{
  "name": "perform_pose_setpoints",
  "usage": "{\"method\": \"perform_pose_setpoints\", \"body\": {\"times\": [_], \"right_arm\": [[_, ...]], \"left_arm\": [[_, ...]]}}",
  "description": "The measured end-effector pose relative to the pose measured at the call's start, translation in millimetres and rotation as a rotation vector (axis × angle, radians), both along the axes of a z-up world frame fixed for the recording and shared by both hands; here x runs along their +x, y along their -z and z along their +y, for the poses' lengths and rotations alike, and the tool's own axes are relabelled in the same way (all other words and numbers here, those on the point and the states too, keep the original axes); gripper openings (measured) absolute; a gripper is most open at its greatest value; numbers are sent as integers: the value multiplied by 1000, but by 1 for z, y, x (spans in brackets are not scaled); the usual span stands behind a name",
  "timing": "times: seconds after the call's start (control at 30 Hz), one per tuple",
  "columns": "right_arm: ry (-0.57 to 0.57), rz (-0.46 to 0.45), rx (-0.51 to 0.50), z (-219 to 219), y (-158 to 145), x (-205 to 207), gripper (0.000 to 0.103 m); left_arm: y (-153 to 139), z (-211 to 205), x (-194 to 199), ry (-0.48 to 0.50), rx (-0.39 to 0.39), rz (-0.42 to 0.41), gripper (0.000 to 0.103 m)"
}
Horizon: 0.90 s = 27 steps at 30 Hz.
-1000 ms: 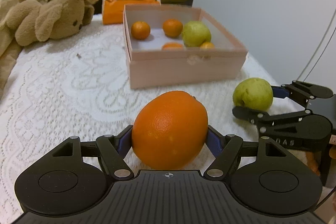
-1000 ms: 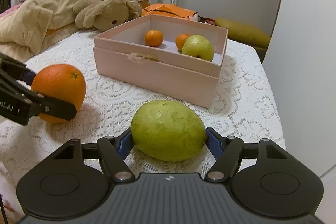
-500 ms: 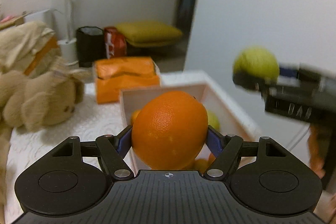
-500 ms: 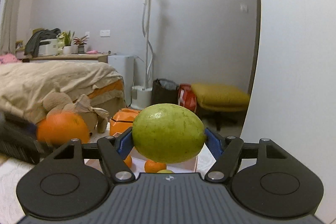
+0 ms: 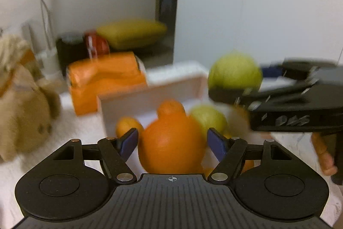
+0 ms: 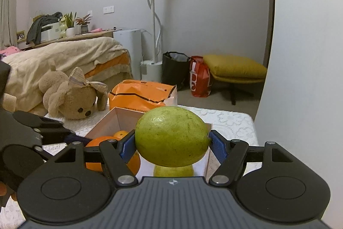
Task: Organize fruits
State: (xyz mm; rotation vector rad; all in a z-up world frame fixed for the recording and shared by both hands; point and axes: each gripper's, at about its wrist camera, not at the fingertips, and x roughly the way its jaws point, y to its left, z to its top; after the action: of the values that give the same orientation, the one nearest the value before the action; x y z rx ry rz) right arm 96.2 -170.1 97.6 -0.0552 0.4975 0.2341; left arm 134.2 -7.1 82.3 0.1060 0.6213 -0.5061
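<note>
The left hand-held gripper (image 5: pixel 172 143) stands spread around the orange (image 5: pixel 171 145); the right hand-held gripper (image 6: pixel 171 144) pinches the firm, smooth, roundish guava (image 6: pixel 172 135) across its middle.

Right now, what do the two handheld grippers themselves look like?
Both match: the left gripper and right gripper are matte black, with a ribbed body, two round side lobes, silver pivot pins and blue ribbed finger pads. Seen side-on from the left wrist, the right gripper bears pale lettering, blurred. No sleeves show.
</note>
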Motion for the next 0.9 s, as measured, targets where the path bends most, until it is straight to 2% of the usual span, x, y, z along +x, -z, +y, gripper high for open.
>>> {"method": "perform_pose_setpoints", "body": {"times": [0.1, 0.27, 0.37, 0.53, 0.6, 0.7, 0.83, 0.9], "right_arm": [[3, 4, -10, 7, 3, 10, 71], [-30, 51, 5, 21, 3, 32, 71], [-45, 110, 26, 32, 8, 51, 71], [-9, 274, 69, 43, 31, 80, 74], [31, 257, 122, 37, 33, 77, 74], [25, 231, 88, 38, 31, 70, 74], [-1, 51, 35, 39, 9, 35, 74], [-21, -11, 16, 38, -3, 14, 74]], "left_arm": [[-12, 22, -9, -39, -53, -48, 76], [-7, 52, -28, -148, -157, 19, 75], [1, 67, -44, -200, -210, 62, 75], [6, 79, -69, -255, -238, 46, 75], [8, 77, -75, -267, -219, 39, 75], [9, 74, -82, -273, -207, 45, 74], [11, 69, -91, -273, -201, 51, 75], [11, 65, -100, -269, -192, 44, 75]]}}
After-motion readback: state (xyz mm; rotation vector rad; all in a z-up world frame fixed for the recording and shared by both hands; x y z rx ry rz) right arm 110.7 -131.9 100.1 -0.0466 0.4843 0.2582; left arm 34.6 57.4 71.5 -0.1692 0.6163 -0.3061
